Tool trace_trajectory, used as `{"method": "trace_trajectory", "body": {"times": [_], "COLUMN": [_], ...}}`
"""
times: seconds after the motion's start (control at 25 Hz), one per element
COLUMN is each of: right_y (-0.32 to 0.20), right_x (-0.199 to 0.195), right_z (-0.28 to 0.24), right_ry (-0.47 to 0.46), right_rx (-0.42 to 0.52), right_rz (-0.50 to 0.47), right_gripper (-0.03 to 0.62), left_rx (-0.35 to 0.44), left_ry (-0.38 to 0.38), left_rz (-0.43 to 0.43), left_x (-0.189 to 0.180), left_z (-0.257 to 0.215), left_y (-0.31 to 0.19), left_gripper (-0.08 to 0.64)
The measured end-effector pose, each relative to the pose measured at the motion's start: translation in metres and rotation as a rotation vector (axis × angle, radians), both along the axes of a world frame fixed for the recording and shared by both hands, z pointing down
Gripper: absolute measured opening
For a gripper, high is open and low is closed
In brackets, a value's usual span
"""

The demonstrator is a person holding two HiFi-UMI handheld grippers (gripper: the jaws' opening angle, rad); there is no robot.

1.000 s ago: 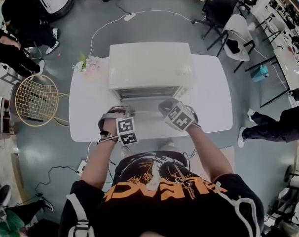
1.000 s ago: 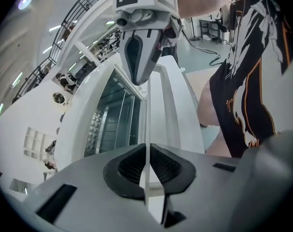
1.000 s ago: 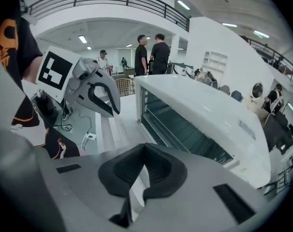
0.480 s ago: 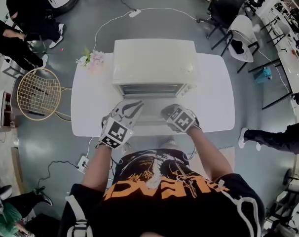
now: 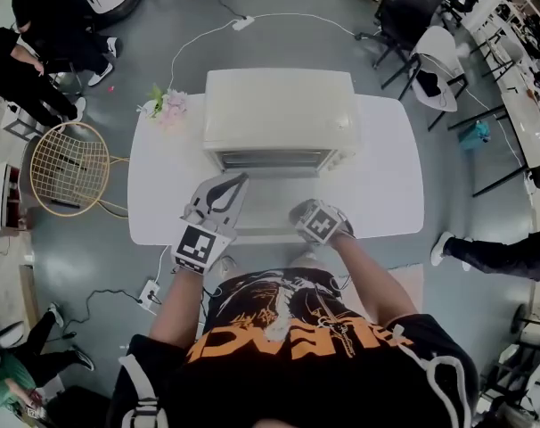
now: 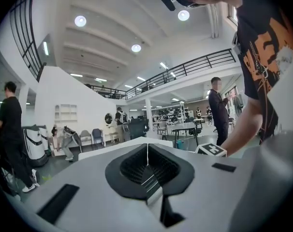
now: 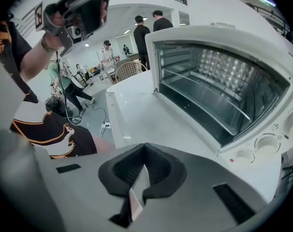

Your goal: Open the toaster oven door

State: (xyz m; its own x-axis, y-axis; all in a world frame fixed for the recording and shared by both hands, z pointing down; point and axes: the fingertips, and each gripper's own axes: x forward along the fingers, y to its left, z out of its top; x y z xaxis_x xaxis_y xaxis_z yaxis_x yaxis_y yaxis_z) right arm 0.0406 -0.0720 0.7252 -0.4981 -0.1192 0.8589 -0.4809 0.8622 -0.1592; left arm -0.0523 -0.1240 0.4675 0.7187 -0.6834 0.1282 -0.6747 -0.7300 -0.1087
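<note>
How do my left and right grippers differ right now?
The left gripper is held higher, looking out across the room; the right gripper sits lower, facing the toaster oven's open cavity. The left's fingers are closing; the right's are shut. Neither holds anything.

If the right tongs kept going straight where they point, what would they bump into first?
Likely the flat white surface before the open toaster oven: table or lowered door, unclear.
</note>
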Motion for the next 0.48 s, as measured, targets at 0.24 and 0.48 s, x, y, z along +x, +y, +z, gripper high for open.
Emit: {"method": "trace_trajectory", "body": {"times": [0.24, 0.48], "right_y": [0.018, 0.043], "right_x": [0.000, -0.003], "right_z": [0.036, 0.071], "right_ry": [0.060, 0.107], "right_rx": [-0.059, -0.171], "right_rz": [-0.035, -0.061], "right_gripper": [0.012, 0.013], "left_rx": [0.041, 0.044], "left_ry": [0.037, 0.059], "left_rz": [-0.007, -0.025], "left_x": [-0.001, -0.003], "left_z": [-0.016, -0.017], "left_y": [0.008, 0.012], "left_gripper": [0.026, 0.026]}}
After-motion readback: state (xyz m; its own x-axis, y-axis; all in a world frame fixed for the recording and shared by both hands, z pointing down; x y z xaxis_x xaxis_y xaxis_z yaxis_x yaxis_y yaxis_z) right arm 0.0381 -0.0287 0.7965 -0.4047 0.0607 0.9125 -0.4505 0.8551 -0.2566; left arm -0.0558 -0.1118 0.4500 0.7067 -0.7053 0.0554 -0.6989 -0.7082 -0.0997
